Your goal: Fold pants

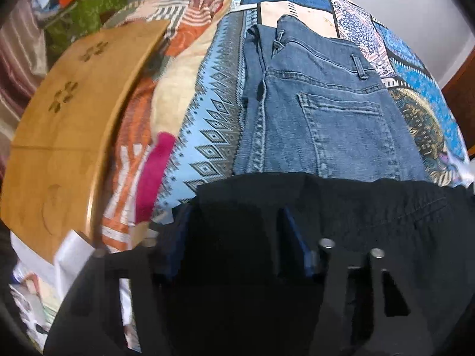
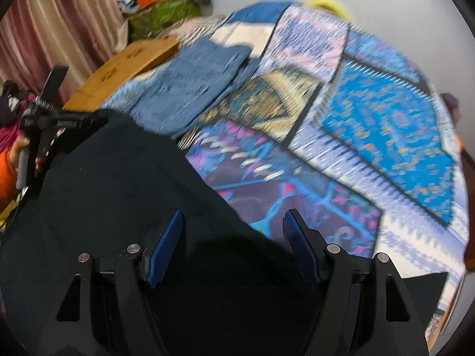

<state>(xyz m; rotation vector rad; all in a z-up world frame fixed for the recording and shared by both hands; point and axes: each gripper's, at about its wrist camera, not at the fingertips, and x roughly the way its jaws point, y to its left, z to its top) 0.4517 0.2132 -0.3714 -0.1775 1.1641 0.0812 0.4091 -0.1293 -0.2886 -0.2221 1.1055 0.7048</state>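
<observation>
Black pants [image 1: 356, 213] lie on the patterned blue bedspread [image 1: 213, 112] right in front of both grippers; they fill the lower left of the right wrist view [image 2: 124, 184]. My left gripper [image 1: 234, 228] has its fingers wide apart with black cloth draped between and over them. My right gripper [image 2: 234, 237] is open, its blue pads [image 2: 166, 252] spread over the pants' edge. A folded pair of blue jeans [image 1: 320, 112] lies beyond the black pants, also in the right wrist view [image 2: 190, 86]. The left gripper's body shows at the left of the right wrist view [image 2: 44, 118].
A wooden board [image 1: 65, 136] lies left of the jeans on an orange-patterned sheet [image 1: 130, 136]. A pink cloth [image 1: 154, 175] lies beside it. A green bag with clutter [image 2: 160, 12] stands at the back, by pink curtains [image 2: 59, 29].
</observation>
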